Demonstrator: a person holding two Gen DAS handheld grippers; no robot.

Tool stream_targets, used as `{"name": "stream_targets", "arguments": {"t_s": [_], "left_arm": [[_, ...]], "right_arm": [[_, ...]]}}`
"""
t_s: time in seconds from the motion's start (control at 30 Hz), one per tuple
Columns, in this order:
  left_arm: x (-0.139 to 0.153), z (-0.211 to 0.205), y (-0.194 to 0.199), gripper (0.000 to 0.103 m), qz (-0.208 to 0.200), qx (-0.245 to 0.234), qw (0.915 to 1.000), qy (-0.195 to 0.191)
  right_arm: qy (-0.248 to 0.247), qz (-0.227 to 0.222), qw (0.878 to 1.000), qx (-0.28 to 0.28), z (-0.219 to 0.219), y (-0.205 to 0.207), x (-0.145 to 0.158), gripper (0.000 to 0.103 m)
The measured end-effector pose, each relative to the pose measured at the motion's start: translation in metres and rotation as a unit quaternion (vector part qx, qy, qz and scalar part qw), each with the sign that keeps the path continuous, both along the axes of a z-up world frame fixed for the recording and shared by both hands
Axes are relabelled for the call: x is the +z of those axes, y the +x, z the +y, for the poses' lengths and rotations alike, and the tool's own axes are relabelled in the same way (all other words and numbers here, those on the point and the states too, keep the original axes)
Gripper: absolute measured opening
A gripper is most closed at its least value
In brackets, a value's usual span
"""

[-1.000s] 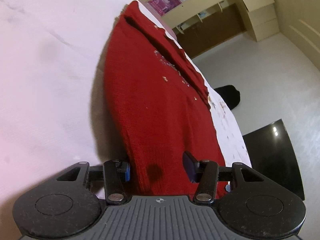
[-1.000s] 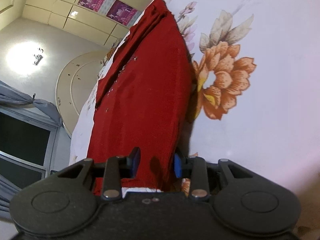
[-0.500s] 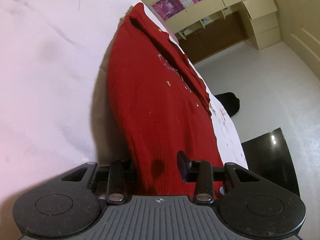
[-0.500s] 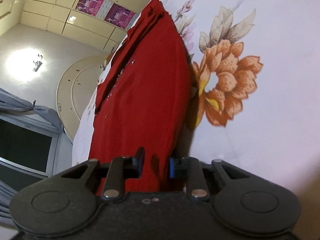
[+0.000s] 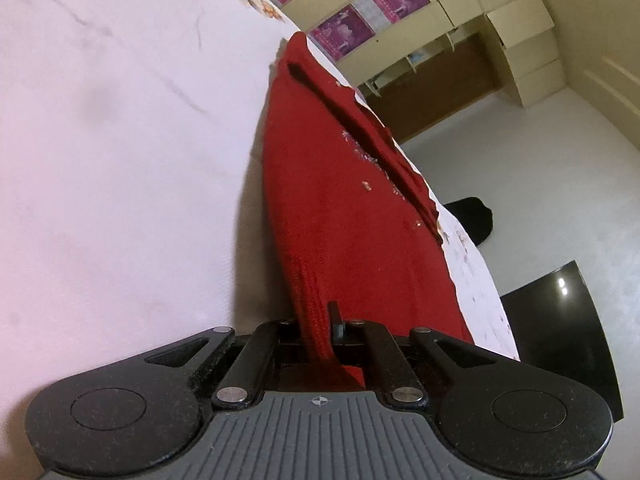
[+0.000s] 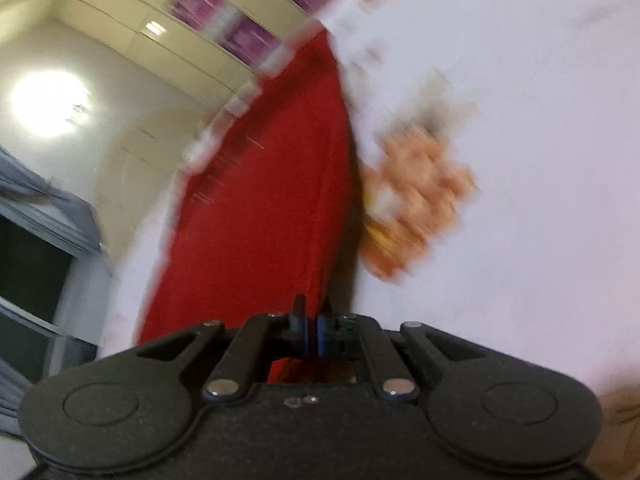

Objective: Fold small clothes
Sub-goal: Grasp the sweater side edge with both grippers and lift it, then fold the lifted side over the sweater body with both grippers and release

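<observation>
A red knit sweater point(image 5: 344, 208) lies on a white bed sheet point(image 5: 120, 160), stretching away from me, with small beads on its front. My left gripper point(image 5: 318, 326) is shut on the sweater's ribbed near hem. In the right wrist view the same sweater point(image 6: 272, 208) runs away from my right gripper point(image 6: 312, 326), which is shut on the other part of the near hem. That view is blurred by motion.
The sheet carries an orange flower print point(image 6: 416, 200) just right of the sweater. The bed's edge runs along the sweater's far side, with pale floor point(image 5: 540, 168), a black object point(image 5: 472, 216) and a dark glossy surface point(image 5: 560, 320) beyond. Cupboards point(image 5: 460, 12) line the far wall.
Both grippers have closed on the sweater's near hem; they were open around it a second ago. The right gripper is now moving, blurring its view.
</observation>
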State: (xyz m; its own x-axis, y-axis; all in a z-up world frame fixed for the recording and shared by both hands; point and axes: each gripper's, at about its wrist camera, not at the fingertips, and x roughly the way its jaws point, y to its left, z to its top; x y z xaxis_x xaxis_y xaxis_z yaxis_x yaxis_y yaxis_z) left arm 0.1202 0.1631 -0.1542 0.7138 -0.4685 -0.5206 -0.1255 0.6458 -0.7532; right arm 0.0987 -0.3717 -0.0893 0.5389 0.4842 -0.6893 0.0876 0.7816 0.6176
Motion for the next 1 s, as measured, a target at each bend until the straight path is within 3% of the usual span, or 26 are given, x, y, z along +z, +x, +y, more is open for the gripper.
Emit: {"name": "stream_targets", "arguments": {"t_s": [0.2, 0.33, 0.67, 1.0], "left_arm": [[0.008, -0.001, 0.006, 0.003, -0.015, 0.006, 0.9999, 0.004], [0.041, 0.005, 0.032, 0.003, -0.040, -0.008, 0.9983, 0.040], [0.115, 0.014, 0.138, 0.003, -0.118, -0.024, 0.9888, 0.087], [0.137, 0.026, 0.242, 0.003, -0.116, -0.033, 0.9829, 0.140]], "right_arm": [[-0.018, -0.026, 0.999, 0.001, 0.006, 0.009, 0.018, 0.005], [-0.030, -0.061, 0.998, 0.016, 0.011, 0.023, 0.040, 0.005], [-0.064, -0.132, 0.989, 0.034, 0.024, 0.118, 0.097, 0.005], [-0.069, -0.135, 0.988, 0.038, 0.032, 0.227, 0.105, 0.005]]}}
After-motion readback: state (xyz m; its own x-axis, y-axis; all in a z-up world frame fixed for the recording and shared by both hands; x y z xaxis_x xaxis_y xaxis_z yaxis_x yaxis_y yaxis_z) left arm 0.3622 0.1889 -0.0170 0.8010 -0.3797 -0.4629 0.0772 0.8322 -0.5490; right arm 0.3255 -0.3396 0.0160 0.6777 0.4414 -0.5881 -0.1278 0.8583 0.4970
